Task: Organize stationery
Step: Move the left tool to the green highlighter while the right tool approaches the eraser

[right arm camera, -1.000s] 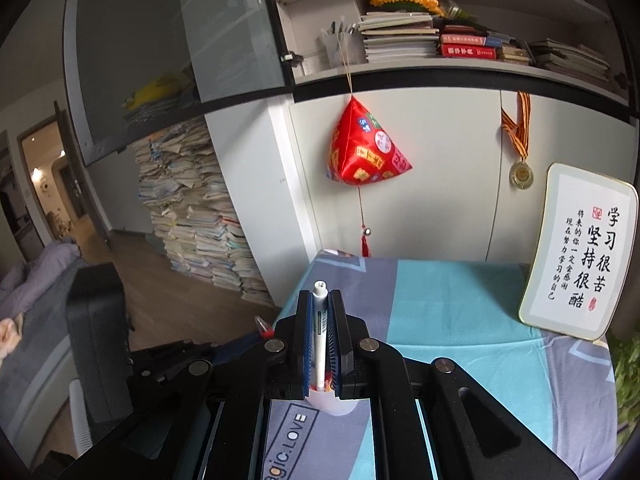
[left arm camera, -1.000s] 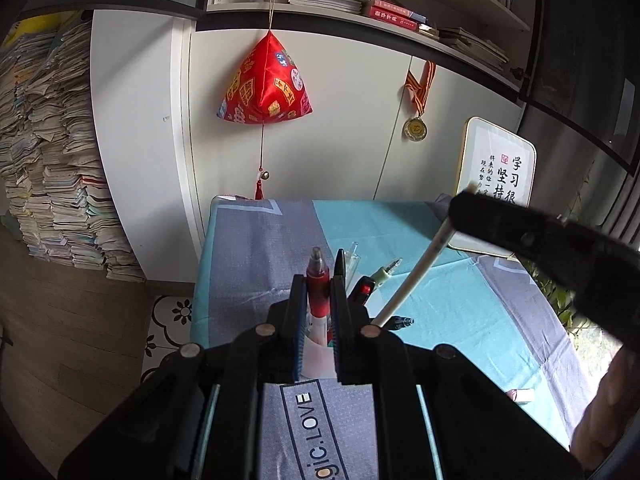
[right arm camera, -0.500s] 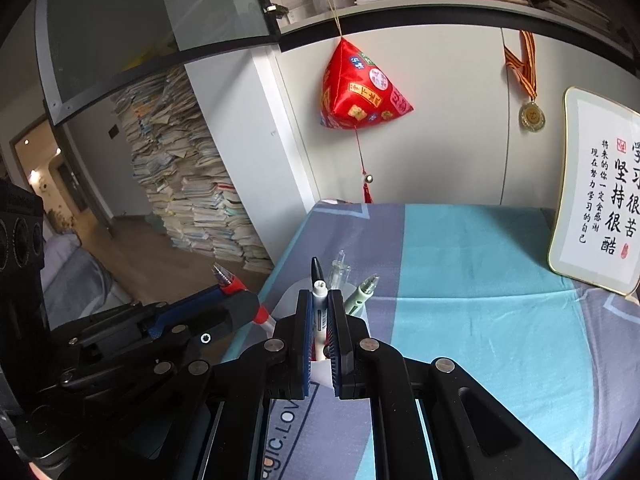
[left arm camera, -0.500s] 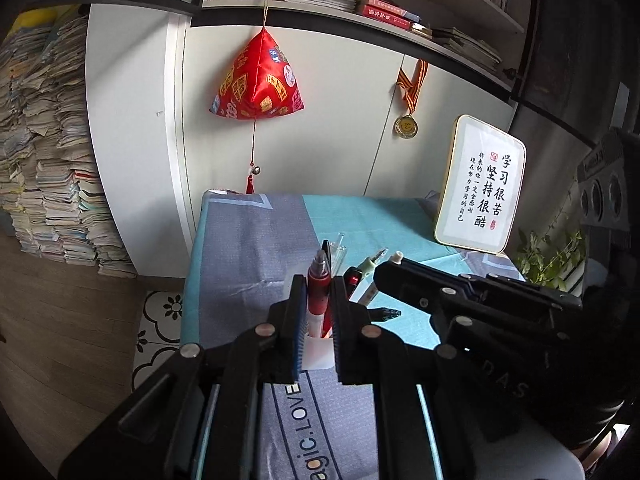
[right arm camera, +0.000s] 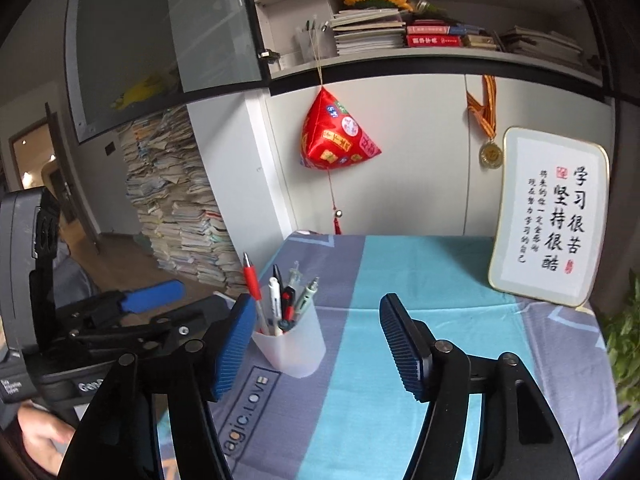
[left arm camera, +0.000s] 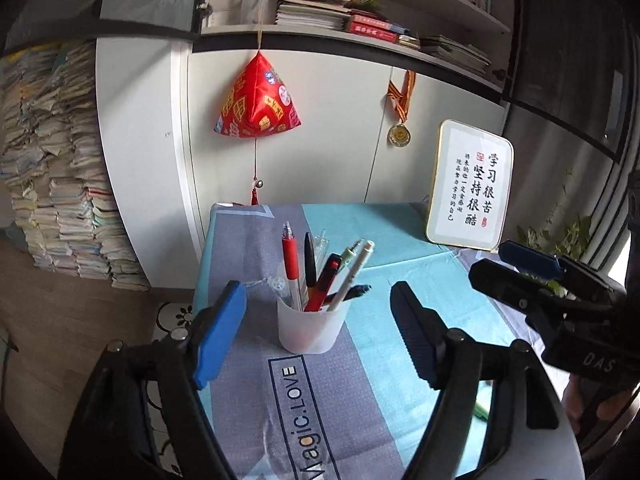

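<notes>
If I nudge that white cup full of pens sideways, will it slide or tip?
The cup looks like thin, light plastic, so it probably tips easily. The pens stand tall and lean toward the right gripper's side, likely making it top-heavy. The tablecloth may grip its base.

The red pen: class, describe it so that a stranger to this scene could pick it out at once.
Find the table with the grey and teal cloth, then the translucent white cup standing near its middle. Of the pens in the cup, the red pen stands nearly upright at the left, the tallest, its barrel bright red unlike the black and pale pens beside it.
</notes>
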The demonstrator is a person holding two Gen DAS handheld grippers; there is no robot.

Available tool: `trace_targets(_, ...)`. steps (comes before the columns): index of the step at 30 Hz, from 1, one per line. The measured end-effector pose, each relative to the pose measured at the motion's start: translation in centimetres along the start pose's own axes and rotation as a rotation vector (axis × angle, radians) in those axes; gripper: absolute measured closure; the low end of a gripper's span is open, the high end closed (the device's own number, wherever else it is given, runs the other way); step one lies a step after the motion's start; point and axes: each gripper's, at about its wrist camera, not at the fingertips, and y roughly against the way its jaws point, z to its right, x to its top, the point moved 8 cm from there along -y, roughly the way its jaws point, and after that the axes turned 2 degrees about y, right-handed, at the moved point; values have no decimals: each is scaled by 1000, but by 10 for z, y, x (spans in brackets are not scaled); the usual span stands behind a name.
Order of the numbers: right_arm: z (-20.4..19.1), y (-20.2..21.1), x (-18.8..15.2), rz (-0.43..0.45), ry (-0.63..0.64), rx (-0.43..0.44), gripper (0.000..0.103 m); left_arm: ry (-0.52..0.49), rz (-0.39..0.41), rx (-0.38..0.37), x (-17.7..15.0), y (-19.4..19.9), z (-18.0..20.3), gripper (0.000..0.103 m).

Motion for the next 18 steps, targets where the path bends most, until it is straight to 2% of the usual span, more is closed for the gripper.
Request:
trace_targets(3,23,15,-22,-55,30,-38,36,-36,-13,-36,-18,8,21,25)
trace_targets(7,60,26,-62,-141,89,-135,36,-92,-77,-83,-53,3,54,24)
trace_targets(9,81,24,-86,-205,76,-156,36,-87,-105,-106,-70,-3,70,24)
trace_targets(13,112,20,-129,-304,39,-161,36,-49,-218,-175,-111,-23,101,24)
trace_targets(15,120,20,-141,-316,34,-170,36,-64,-252,-186,-128,-30,118,24)
trace_targets(18,127,22,-151,-318,5,-134,36,-98,-282,-185,-145,-37,138,24)
